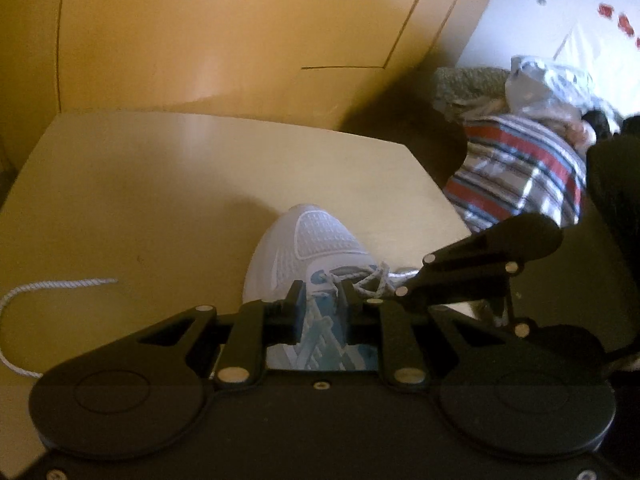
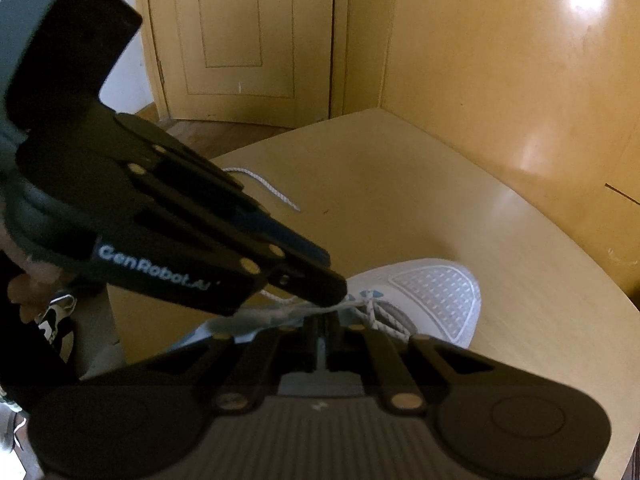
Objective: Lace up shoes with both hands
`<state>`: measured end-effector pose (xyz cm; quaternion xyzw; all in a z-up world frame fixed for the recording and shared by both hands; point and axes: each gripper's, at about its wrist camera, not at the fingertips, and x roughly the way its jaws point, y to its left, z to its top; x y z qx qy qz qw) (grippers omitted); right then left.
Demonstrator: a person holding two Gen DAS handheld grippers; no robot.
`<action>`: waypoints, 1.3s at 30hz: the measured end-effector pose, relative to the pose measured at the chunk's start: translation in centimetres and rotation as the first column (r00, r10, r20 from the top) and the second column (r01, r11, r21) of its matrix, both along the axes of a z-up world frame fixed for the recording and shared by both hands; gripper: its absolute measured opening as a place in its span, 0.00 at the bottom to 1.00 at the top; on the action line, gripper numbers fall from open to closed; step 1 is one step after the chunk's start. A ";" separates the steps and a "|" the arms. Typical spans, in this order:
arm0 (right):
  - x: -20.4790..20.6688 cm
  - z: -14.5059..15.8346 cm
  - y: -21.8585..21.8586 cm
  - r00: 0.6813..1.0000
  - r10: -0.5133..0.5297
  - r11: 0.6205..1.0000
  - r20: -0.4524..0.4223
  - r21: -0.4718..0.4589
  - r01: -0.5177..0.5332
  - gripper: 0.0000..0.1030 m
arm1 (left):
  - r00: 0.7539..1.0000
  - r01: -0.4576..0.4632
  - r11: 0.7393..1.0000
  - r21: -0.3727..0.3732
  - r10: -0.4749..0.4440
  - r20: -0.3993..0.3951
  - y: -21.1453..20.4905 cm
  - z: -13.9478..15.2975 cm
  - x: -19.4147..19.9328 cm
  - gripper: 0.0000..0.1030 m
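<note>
Worktop [image 2: 400,184] of pale wood carries a white mesh sneaker [image 1: 316,240], toe pointing away, light and soft-sided, likely to slide if tugged. Its white shoelace [image 1: 372,280] is thin, limp and braided; best pinched close to the eyelets. Left gripper [image 1: 320,300] looks pressed together at the lace crossing; right gripper [image 2: 324,332] pinches a strand beside it.

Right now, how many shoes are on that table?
1: a white shoe near the table edge, just beyond both grippers. Its heel is hidden behind them; no second shoe shows on the tabletop.
</note>
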<state>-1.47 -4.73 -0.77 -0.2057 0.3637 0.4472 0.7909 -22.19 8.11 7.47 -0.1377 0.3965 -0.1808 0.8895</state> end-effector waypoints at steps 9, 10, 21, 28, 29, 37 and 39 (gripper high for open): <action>-1.4 1.4 -1.6 0.996 -0.048 0.999 0.079 0.017 0.047 0.40 | 0.998 -0.038 0.999 -0.026 0.039 0.058 2.0 2.0 -1.1 0.00; -1.7 1.7 -2.0 0.994 -0.057 0.998 0.093 0.023 0.055 0.45 | 0.995 -0.057 0.998 -0.003 0.058 0.086 2.6 2.7 -1.5 0.00; -1.7 1.5 -5.4 0.981 -0.182 0.983 0.074 0.044 0.179 0.50 | 0.876 -0.451 0.843 0.294 0.353 0.329 14.8 8.9 -7.1 0.00; -1.1 1.3 -5.4 0.981 -0.186 0.982 0.060 0.036 0.184 0.51 | 0.762 -0.644 0.673 0.364 0.522 0.383 22.1 10.6 -11.3 0.00; -1.1 1.4 -5.3 0.981 -0.185 0.983 0.060 0.034 0.183 0.51 | 0.747 -0.663 0.649 0.374 0.538 0.391 22.8 10.9 -11.7 0.00; -1.1 1.5 -5.1 0.981 -0.187 0.982 0.053 0.022 0.186 0.54 | 0.749 -0.662 0.638 0.393 0.558 0.356 24.3 10.9 -13.1 0.00; -1.1 1.5 -5.0 0.981 -0.187 0.982 0.054 0.020 0.186 0.54 | 0.787 -0.617 0.672 0.410 0.527 0.321 23.6 10.5 -12.7 0.00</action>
